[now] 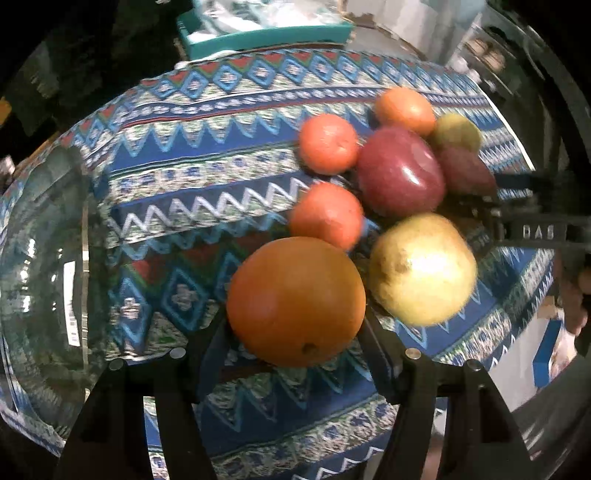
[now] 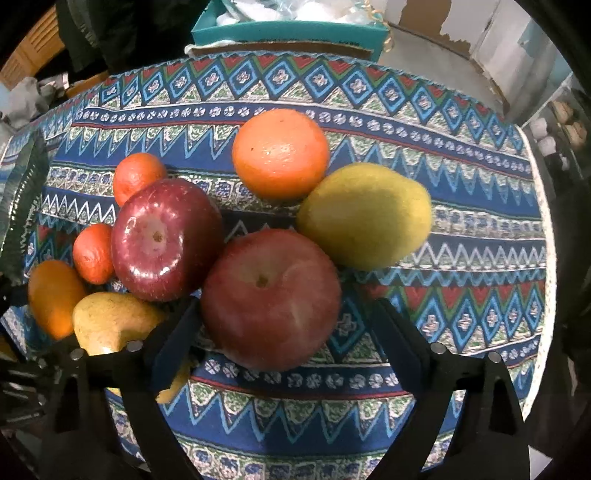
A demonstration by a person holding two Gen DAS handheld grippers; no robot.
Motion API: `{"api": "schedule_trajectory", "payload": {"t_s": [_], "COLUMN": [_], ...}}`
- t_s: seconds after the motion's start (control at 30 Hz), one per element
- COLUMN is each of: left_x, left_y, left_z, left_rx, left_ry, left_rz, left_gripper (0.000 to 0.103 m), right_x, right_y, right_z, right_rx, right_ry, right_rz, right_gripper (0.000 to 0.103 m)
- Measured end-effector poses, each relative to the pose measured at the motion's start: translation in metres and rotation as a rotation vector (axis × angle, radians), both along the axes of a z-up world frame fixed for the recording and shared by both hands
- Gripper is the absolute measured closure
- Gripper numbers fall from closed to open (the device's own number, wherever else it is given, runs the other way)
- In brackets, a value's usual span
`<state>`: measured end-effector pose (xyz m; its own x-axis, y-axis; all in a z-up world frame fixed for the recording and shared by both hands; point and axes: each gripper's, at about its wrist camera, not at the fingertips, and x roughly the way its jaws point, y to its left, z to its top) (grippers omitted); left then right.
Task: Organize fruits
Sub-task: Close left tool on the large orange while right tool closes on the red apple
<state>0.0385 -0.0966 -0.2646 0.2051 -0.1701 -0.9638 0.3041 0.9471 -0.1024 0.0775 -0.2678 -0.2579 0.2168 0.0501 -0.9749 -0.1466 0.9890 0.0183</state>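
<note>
Fruit lies in a cluster on a patterned tablecloth [image 1: 207, 173]. My left gripper [image 1: 293, 325] points down over a large orange [image 1: 295, 299], and both pads touch its sides. Beside it are a yellow pear [image 1: 421, 269], a dark red apple [image 1: 400, 170] and two tangerines [image 1: 327, 144]. My right gripper [image 2: 288, 306] straddles a lighter red apple [image 2: 269, 299]. Its left finger is against the fruit, while a gap shows at the right finger. An orange [image 2: 280, 153] and a green-yellow pear [image 2: 364, 216] lie just beyond that apple.
A clear glass bowl [image 1: 44, 277] stands on the cloth at the left. A teal box [image 2: 288, 33] sits past the table's far edge. The right gripper's black body [image 1: 535, 229] reaches in from the right. The cloth's right part [image 2: 480, 258] bears no fruit.
</note>
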Motion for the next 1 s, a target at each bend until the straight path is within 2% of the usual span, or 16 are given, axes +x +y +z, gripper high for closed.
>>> {"api": "schedule_trajectory", "payload": {"t_s": [0.13, 0.23, 0.5, 0.67, 1.0], "left_x": [0.011, 0.014, 0.019, 0.022, 0.019], "left_y": [0.012, 0.016, 0.017, 0.018, 0.027], "left_z": [0.0, 0.002, 0.005, 0.011, 0.034], "left_rx": [-0.022, -0.021, -0.002, -0.005, 0.0], "left_ry": [-0.002, -0.012, -0.033, -0.046, -0.115], "left_rz": [0.052, 0.068, 0.074, 0.09, 0.12], "left_gripper": [0.035, 0.035, 0.035, 0.035, 0.035], "right_x": [0.008, 0.011, 0.01, -0.01, -0.019], "right_y": [0.005, 0.007, 0.012, 0.007, 0.005], "right_z": [-0.011, -0.019, -0.03, -0.011, 0.027], "right_rx": [0.012, 0.035, 0.002, -0.008, -0.027], "right_ry": [0.026, 0.047, -0.021, -0.093, -0.192], "right_rz": [-0.003, -0.005, 0.006, 0.0, -0.031], "right_gripper": [0.02, 0.027, 0.029, 0.029, 0.029]}}
